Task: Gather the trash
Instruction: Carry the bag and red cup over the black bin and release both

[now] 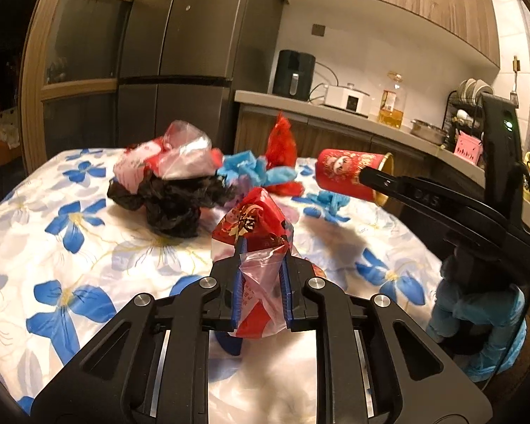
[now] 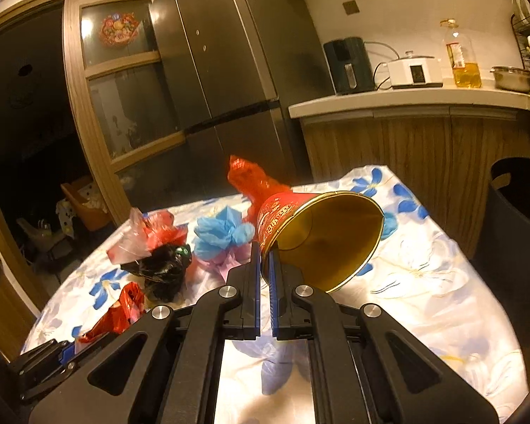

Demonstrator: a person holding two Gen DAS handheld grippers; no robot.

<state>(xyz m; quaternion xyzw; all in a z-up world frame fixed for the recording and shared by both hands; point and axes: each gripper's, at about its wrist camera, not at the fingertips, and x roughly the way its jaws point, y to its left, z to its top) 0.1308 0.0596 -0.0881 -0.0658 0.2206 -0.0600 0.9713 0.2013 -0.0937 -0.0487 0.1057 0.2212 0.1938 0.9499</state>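
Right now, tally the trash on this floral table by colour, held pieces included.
Red paper cup, gold inside: 1
Red-and-clear printed plastic bags: 2
Red crinkled plastic bag: 1
Black crumpled plastic bag: 1
Blue crumpled plastic clumps: 2
Purple crumpled scrap: 1
Total: 8

Item: red wrapper (image 1: 256, 233), lower part covered by my left gripper's blue pads (image 1: 237, 282). Item: dark bin (image 2: 519, 219), cut by the frame edge (right wrist view). Item: cup (image 2: 321, 236) print, too blurred to read.
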